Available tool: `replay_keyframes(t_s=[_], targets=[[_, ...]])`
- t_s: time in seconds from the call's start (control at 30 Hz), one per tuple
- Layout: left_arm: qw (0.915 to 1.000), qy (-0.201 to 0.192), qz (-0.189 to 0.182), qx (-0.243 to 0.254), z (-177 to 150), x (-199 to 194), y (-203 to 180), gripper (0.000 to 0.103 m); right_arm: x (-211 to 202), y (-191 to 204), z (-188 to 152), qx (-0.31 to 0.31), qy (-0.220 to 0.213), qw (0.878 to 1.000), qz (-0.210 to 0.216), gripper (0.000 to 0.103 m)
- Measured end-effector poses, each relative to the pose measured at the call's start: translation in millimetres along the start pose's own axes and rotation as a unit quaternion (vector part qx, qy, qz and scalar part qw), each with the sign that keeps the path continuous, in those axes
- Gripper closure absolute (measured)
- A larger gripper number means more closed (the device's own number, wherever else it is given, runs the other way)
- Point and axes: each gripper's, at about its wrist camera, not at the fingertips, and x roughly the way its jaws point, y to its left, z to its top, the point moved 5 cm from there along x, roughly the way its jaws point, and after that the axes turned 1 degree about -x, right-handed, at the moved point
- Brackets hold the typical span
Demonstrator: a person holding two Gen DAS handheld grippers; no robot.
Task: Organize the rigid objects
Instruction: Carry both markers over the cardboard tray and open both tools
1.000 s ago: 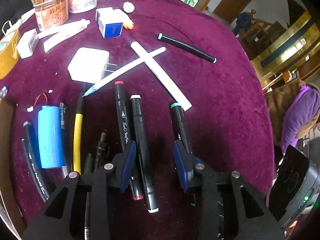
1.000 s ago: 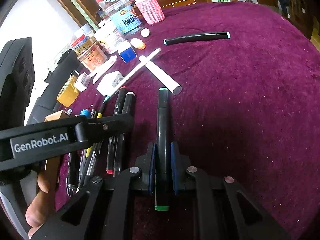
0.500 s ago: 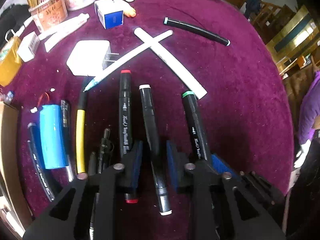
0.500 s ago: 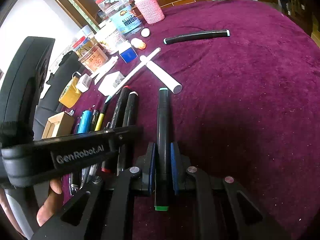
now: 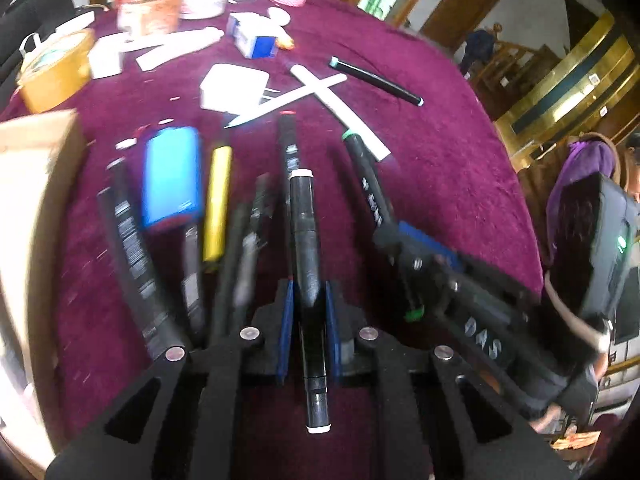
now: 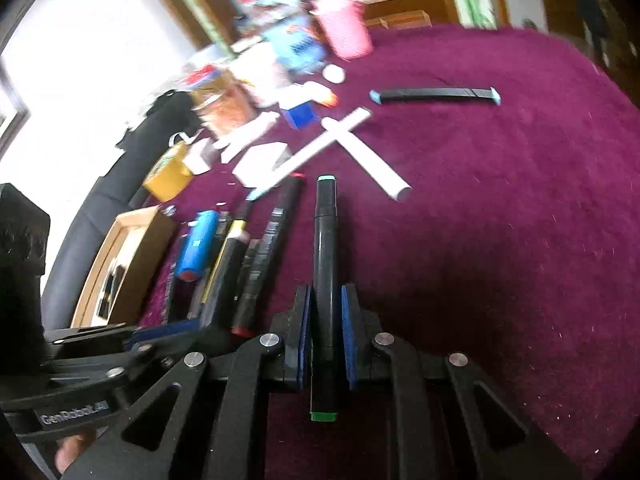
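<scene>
Left wrist view: left gripper (image 5: 308, 312) has just been closing; blue pads now clamp the white-capped black marker (image 5: 305, 240), barrel between them, lengthwise along the fingers. Marker sits just right of the row of pens (image 5: 224, 232) on the purple cloth (image 5: 440, 168), blue cylinder (image 5: 172, 180) further left of that row. Right gripper (image 6: 325, 340) clamped on the green-capped marker (image 6: 325, 264), also right of the row. Picture blurred; lift height unclear.

Risks, judged: grip falls behind the marker's middle, so the long front end could droop or pivot. The two grippers work close together and could collide, knocking the row out of line.
</scene>
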Motion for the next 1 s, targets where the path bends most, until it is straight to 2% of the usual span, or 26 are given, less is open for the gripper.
replay_keyframes(t_s=[0.13,0.23,0.4,0.5,0.67,0.87,1.0], targets=[[0.9997,-0.023,0.008,-0.009,-16.3,-23.1,21.3,0.09,8.4,17.2,-6.2,-0.034,0.011,0.999,-0.003,0.09],[0.9989,-0.044,0.01,-0.009,-24.4,-43.2,34.2,0.09,5.5,25.9,-6.8,-0.048,-0.002,0.999,0.007,0.09],[0.9951,-0.094,0.029,-0.007,-28.9,-77.5,47.9,0.09,-1.8,29.6,-11.7,-0.042,-0.019,0.999,-0.01,0.09],[0.9919,-0.12,0.043,0.0,-34.6,-95.0,49.4,0.09,-19.8,47.3,-26.5,-0.032,-0.032,0.999,0.022,0.09],[0.9893,-0.137,0.051,0.002,-40.5,-108.5,48.0,0.09,-46.5,98.0,-53.5,-0.052,-0.036,0.997,0.048,0.09],[0.9849,-0.159,0.069,0.004,-48.3,-129.9,57.1,0.09,-62.1,149.3,-62.9,-0.084,-0.036,0.992,0.087,0.09],[0.9843,-0.163,0.066,-0.013,-48.5,-140.0,76.0,0.09,-59.1,180.0,-62.1,-0.105,-0.031,0.988,0.11,0.09]])
